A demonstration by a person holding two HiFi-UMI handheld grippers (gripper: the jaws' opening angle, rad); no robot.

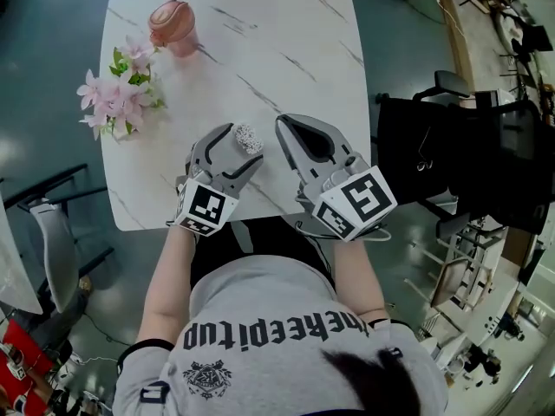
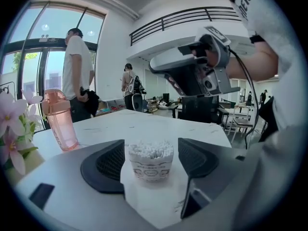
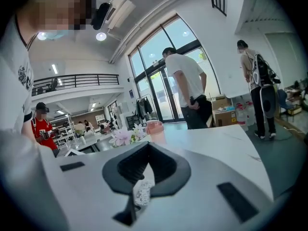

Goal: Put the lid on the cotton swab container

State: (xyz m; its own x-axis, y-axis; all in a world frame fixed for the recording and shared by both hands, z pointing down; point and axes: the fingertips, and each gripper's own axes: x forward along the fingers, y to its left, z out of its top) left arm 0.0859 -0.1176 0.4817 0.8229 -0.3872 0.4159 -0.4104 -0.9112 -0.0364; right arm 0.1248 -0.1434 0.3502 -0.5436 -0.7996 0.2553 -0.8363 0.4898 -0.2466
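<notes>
The cotton swab container is a small clear tub packed with white swabs. It stands upright and uncovered on the white marble table, near the front edge. In the left gripper view the container sits between the two pads of my left gripper, with a gap on each side. That gripper is open. My right gripper hovers just right of the container, its jaws drawn together to a narrow pale slit. The swabs show through the slit. I see no lid in any view.
A pink bottle and a bunch of pink flowers stand at the table's far left. A black chair is off the right edge and a grey chair off the left. People stand beyond the table.
</notes>
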